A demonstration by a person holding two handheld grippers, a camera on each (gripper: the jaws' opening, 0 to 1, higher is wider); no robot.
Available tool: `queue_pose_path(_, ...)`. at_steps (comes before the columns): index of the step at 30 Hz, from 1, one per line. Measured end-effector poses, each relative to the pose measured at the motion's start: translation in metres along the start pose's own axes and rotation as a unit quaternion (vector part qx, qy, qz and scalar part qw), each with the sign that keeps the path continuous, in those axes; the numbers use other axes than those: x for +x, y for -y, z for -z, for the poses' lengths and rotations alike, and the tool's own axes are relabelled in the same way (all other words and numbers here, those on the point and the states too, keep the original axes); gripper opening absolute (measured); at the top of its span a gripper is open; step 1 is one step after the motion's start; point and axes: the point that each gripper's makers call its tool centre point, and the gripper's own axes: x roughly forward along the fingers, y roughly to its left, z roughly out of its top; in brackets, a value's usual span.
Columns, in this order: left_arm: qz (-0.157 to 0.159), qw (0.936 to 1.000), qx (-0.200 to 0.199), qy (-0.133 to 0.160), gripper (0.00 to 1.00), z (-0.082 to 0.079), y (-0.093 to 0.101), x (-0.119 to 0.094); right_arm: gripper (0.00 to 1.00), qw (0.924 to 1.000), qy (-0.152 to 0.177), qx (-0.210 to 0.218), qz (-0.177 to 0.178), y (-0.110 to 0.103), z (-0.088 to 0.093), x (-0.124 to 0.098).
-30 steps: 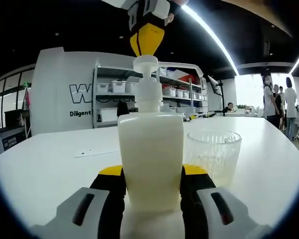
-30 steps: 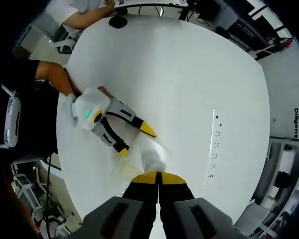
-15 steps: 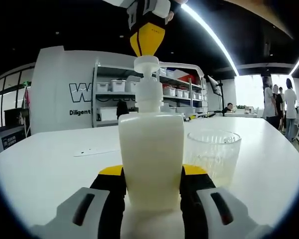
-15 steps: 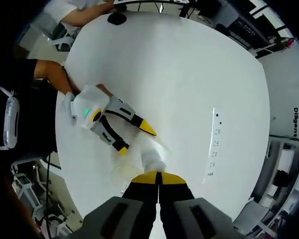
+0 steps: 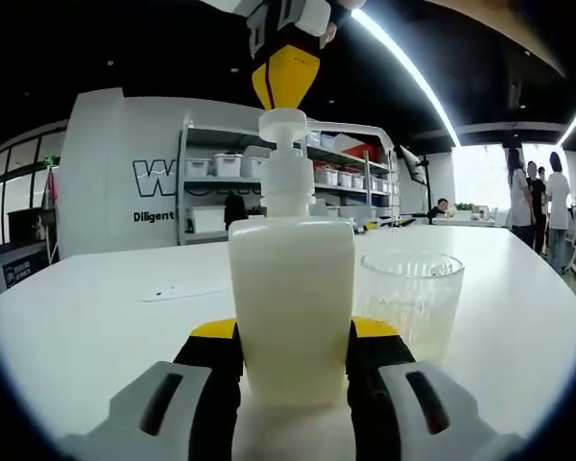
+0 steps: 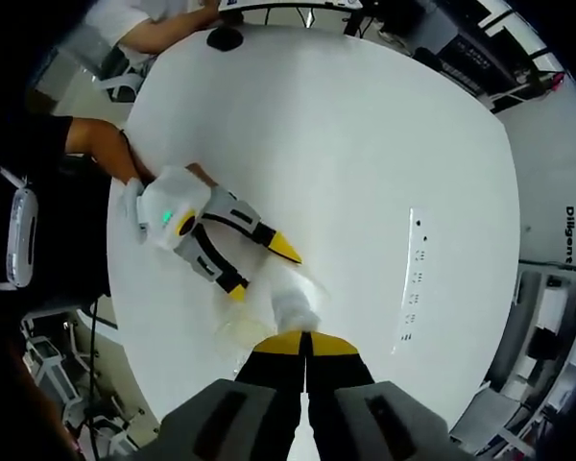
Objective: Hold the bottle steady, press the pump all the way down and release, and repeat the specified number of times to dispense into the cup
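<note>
the white table [image 5: 96,307] carries everything; a flat power strip [image 6: 411,279] lies on it at about 3 o'clock in the right gripper view. at centre of the left gripper view stands the bottle [image 5: 290,298], upright, cream-coloured and without any label i can read. the left gripper [image 5: 293,360] has its yellow-tipped jaws clenched on the bottle's lower sides. the cup [image 5: 408,298], clear and ribbed, stands just beside the bottle at its 3 o'clock, with a shallow pale layer in the bottom. the pump [image 5: 282,154] rises at 12 o'clock, its head apparently up. the right gripper [image 5: 284,69] comes down from above, its jaws pressed together with nothing between them, tips touching or nearly touching the pump head; which, i cannot tell.

judgement: the step in hand is the top of a press cycle. the next move calls for a straight downward push to full travel while the left grip keeps the bottle from tipping.

legible writing: the back wall [image 5: 125,182] shows a large "w" and "diligent", both cut off by the bottle.
</note>
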Motion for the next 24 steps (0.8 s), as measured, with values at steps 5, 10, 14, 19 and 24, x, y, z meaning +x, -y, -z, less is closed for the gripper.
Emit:
queue_pose_path(5,0.0,1.0,0.0,0.0,0.4,0.0001,-0.0003,-0.0006,0.0,1.0,-0.003,0.001,0.0,0.0001,0.0,0.0002)
queue_pose_path(10,0.002,1.0,-0.001,-0.001,0.4,-0.0001,-0.0011,0.0003,0.0,1.0,-0.003,0.002,0.001,-0.0004,0.0003,0.0004)
queue_pose_path(14,0.004,1.0,-0.002,-0.001,0.4,-0.0005,-0.0021,0.0011,0.0,1.0,0.001,0.005,0.0,0.0,0.0004,0.0006)
queue_pose_path(19,0.005,1.0,-0.002,-0.002,0.4,-0.0006,-0.0031,0.002,0.0,1.0,-0.002,0.006,0.001,-0.0008,0.0004,0.0014)
queue_pose_path(24,0.007,1.0,-0.003,-0.002,0.4,-0.0004,-0.0037,0.0032,0.0,1.0,-0.004,0.008,-0.003,-0.0005,0.001,0.0013)
